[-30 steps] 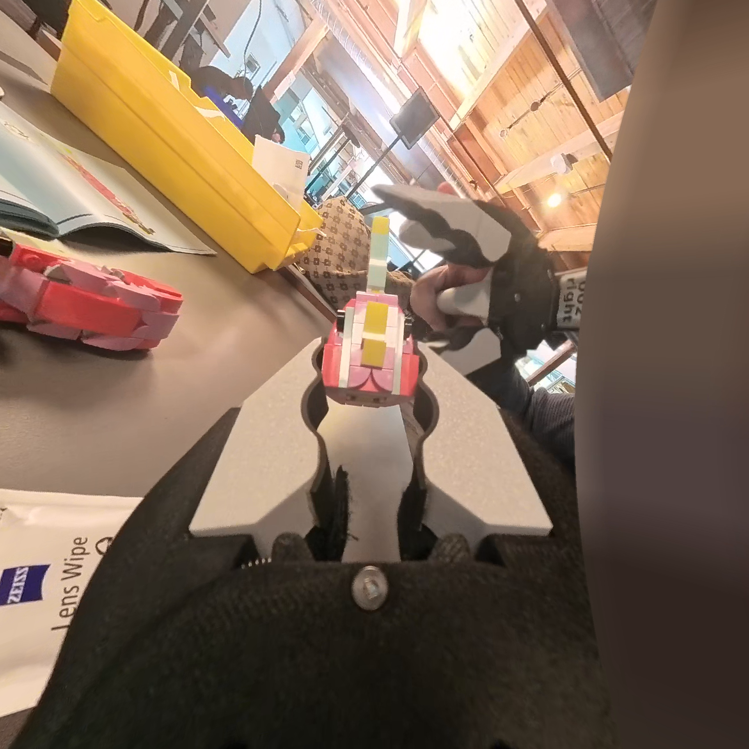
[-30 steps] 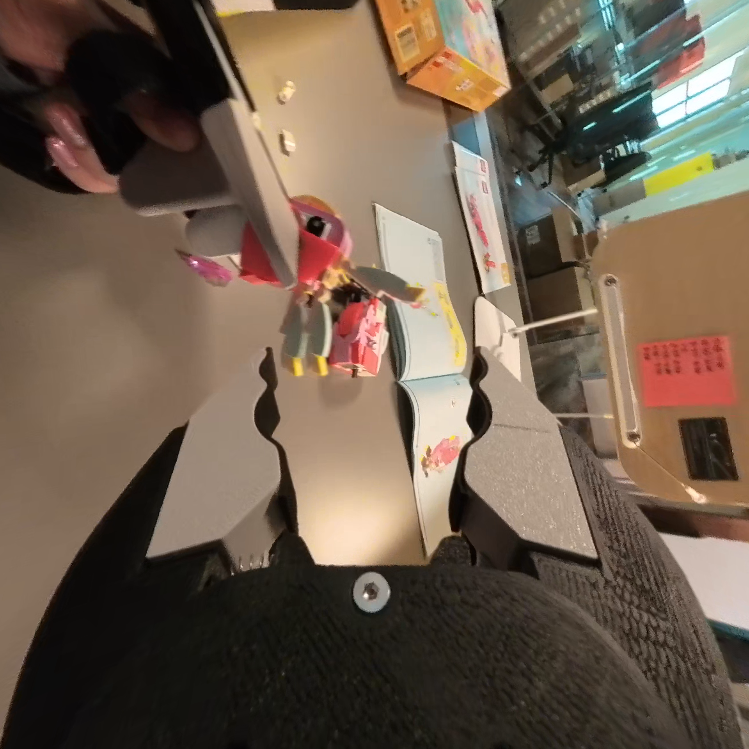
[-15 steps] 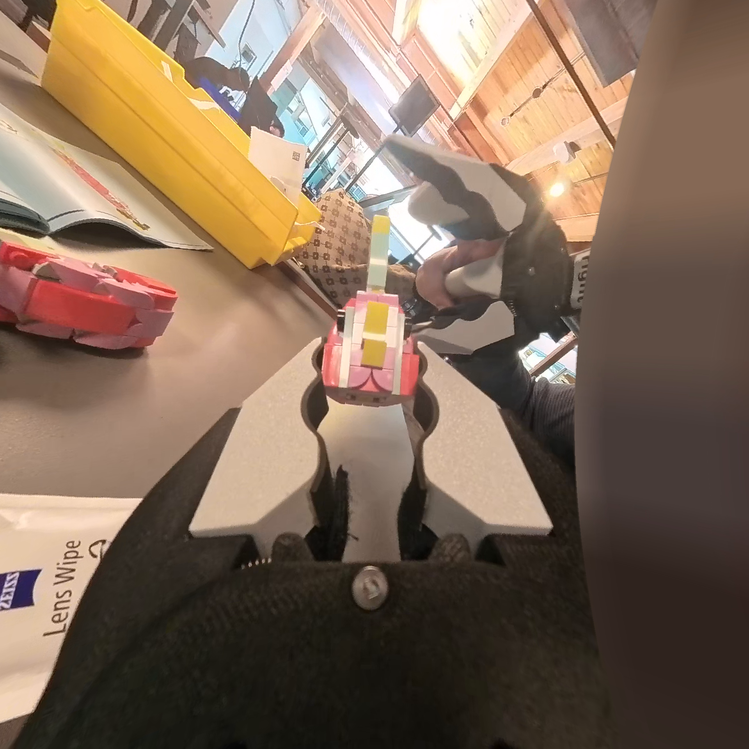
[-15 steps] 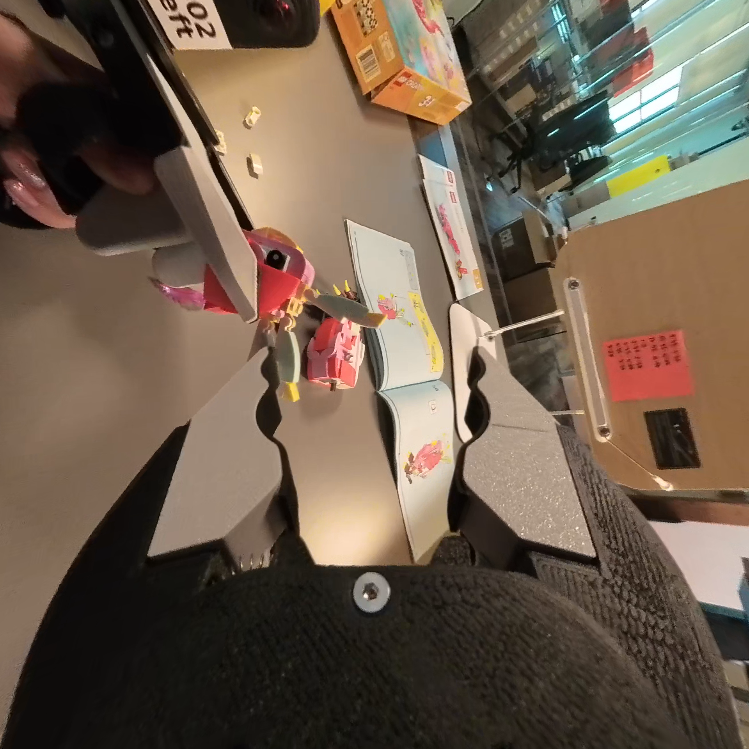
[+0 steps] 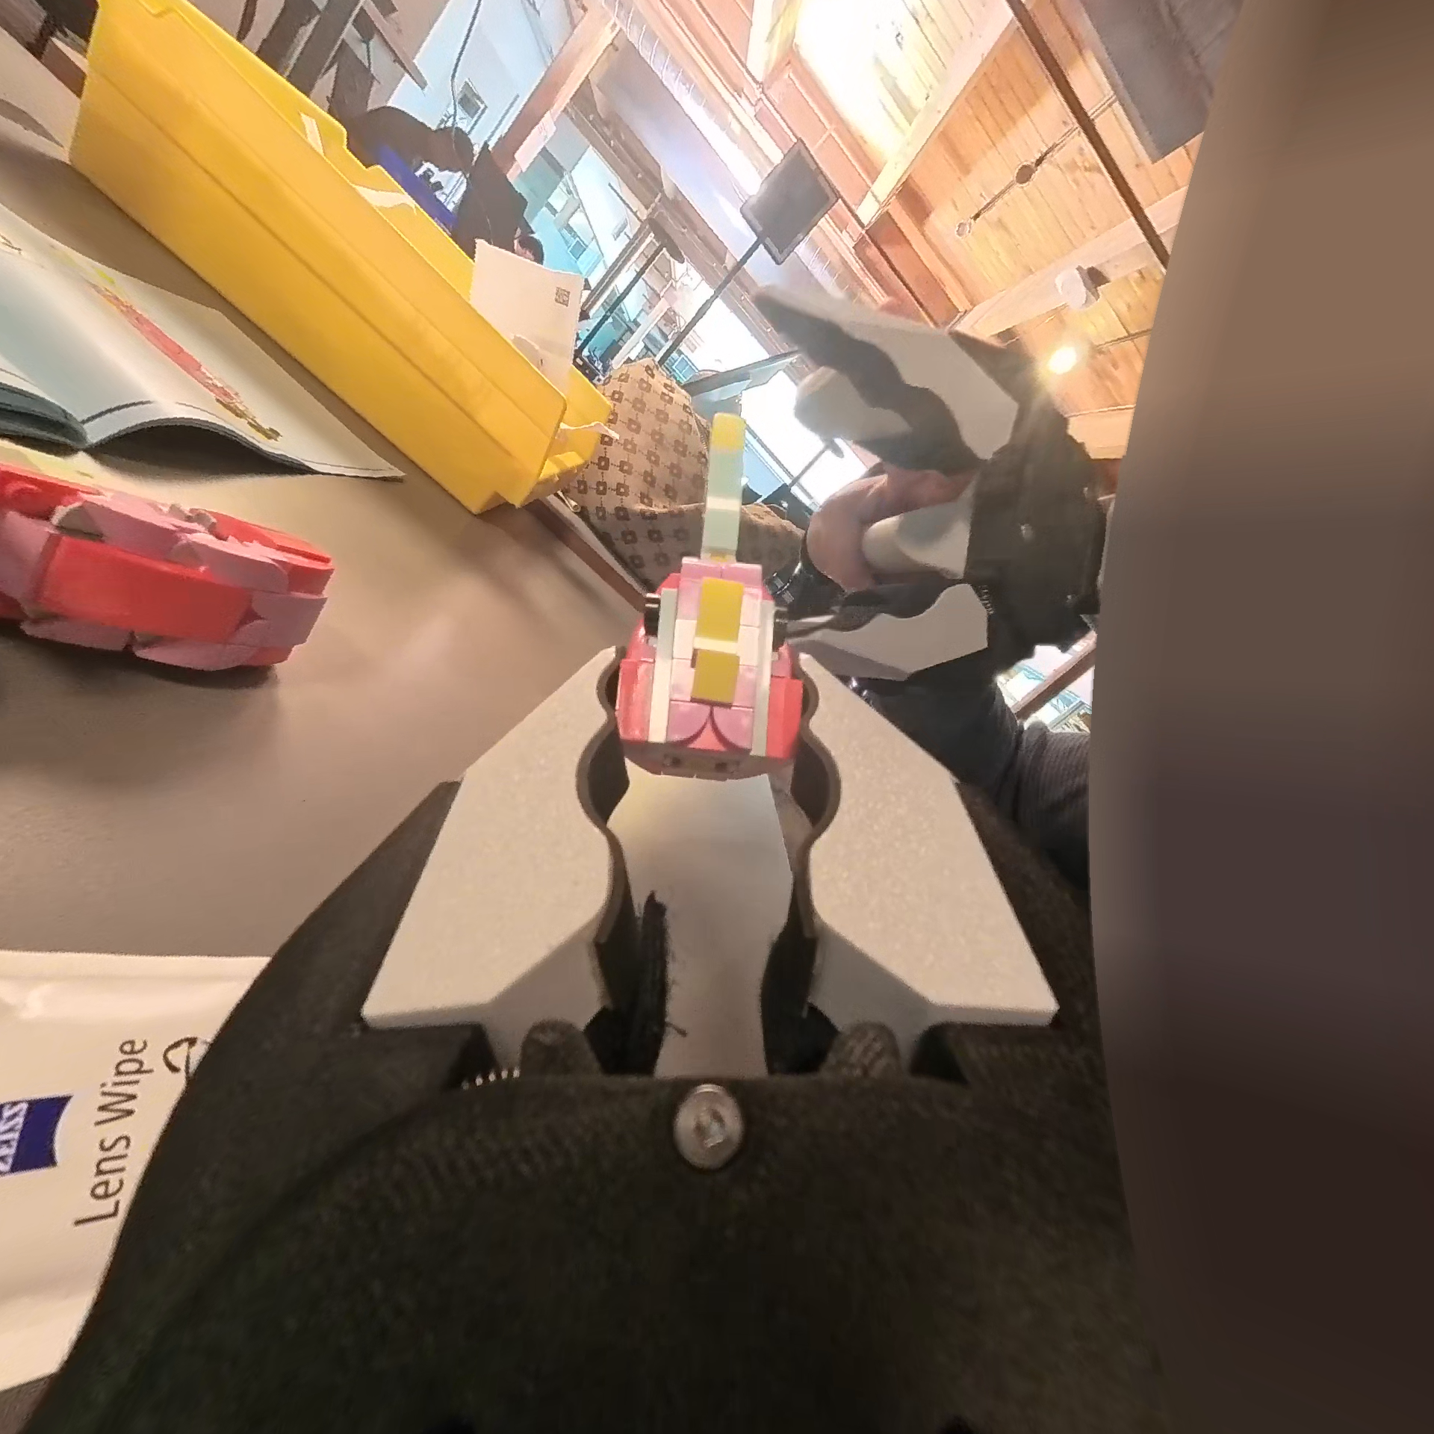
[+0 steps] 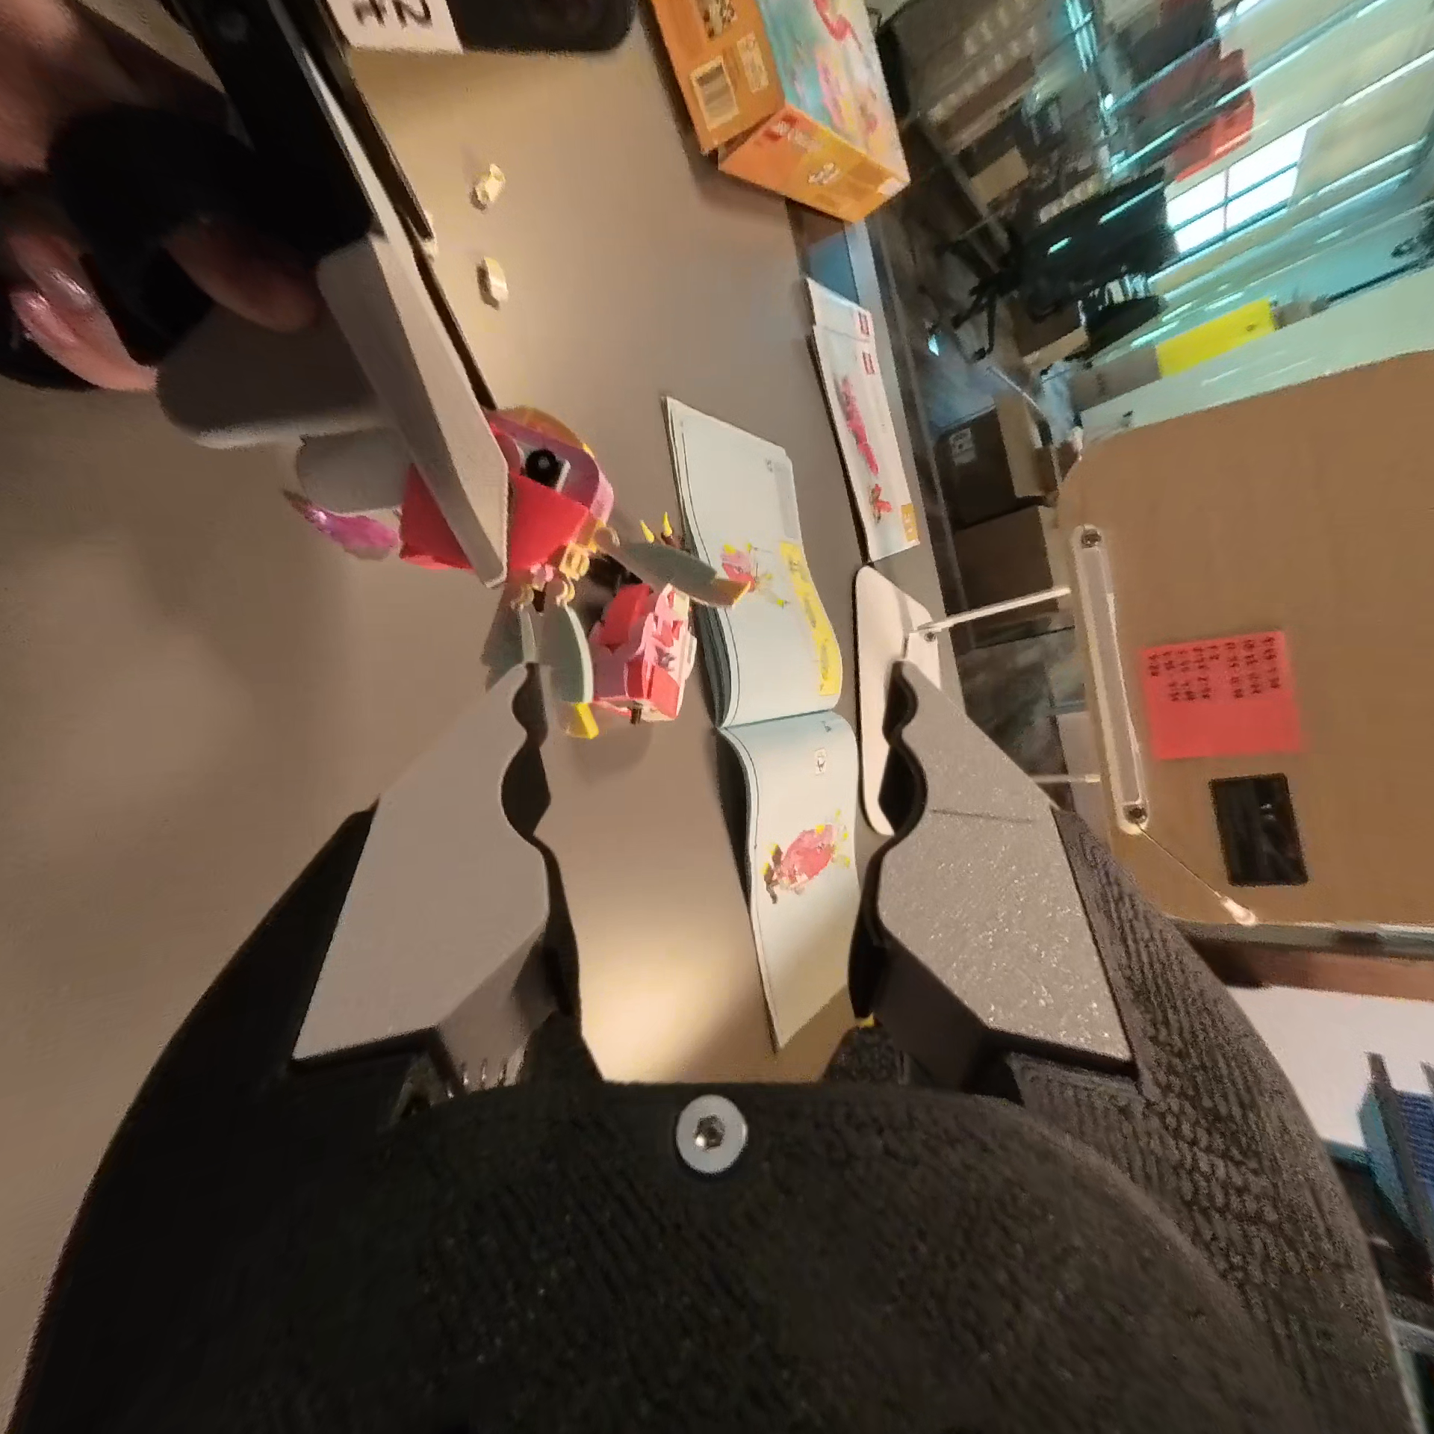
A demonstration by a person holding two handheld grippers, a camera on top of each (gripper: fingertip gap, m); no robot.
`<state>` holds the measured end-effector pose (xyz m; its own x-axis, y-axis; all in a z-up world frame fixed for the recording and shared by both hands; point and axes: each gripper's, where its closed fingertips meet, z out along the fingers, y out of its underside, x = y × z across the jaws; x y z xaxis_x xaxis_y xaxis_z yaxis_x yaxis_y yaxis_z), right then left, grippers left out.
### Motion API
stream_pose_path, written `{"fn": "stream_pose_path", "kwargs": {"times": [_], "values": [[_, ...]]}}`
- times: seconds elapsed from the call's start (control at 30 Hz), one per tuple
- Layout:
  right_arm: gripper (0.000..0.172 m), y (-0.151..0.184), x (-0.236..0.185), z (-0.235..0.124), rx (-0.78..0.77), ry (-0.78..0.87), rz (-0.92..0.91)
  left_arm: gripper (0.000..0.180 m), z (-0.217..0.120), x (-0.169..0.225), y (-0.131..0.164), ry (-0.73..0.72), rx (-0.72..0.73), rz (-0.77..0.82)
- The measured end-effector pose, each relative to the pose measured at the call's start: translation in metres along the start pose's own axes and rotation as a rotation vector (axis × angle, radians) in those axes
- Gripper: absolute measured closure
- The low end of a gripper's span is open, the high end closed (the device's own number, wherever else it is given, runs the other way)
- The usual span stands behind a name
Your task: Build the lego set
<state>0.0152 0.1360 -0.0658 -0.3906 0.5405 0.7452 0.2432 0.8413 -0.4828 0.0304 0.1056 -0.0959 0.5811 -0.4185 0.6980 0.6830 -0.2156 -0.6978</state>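
Holding pink-red brick toy (image 5: 710,683) tight between both pads, left gripper (image 5: 710,698) lifts it off table (image 5: 310,698). Right gripper (image 6: 710,683) wide, holding nothing, near toy's blue wings (image 6: 559,644). Second brick piece (image 5: 147,590) lies far left.

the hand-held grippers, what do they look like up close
Each hand-held gripper, left and right, has two flat light-grey fingers with wavy, scalloped inner edges on a black textured body with a silver screw. A dark sleeve shows behind the right one.
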Motion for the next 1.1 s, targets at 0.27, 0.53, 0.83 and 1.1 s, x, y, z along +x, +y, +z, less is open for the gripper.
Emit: {"fn": "stream_pose_path", "kwargs": {"times": [0.27,0.53,0.83,1.1], "values": [[0.084,0.002,0.011,0.003,-0.017,0.106,-0.064,0.142,-0.001,0.0,-0.001,0.007,0.007,-0.015],[0.086,0.0,0.012,0.001,0.016,0.104,-0.071,0.142,-0.002,-0.001,-0.005,0.002,0.032,-0.018],[0.082,-0.005,-0.006,0.007,0.033,0.062,-0.114,0.142,-0.006,-0.002,-0.011,0.015,0.072,-0.046],[0.082,-0.001,-0.003,0.007,0.024,0.082,-0.046,0.142,-0.008,-0.001,-0.015,0.032,0.097,-0.066]]}}
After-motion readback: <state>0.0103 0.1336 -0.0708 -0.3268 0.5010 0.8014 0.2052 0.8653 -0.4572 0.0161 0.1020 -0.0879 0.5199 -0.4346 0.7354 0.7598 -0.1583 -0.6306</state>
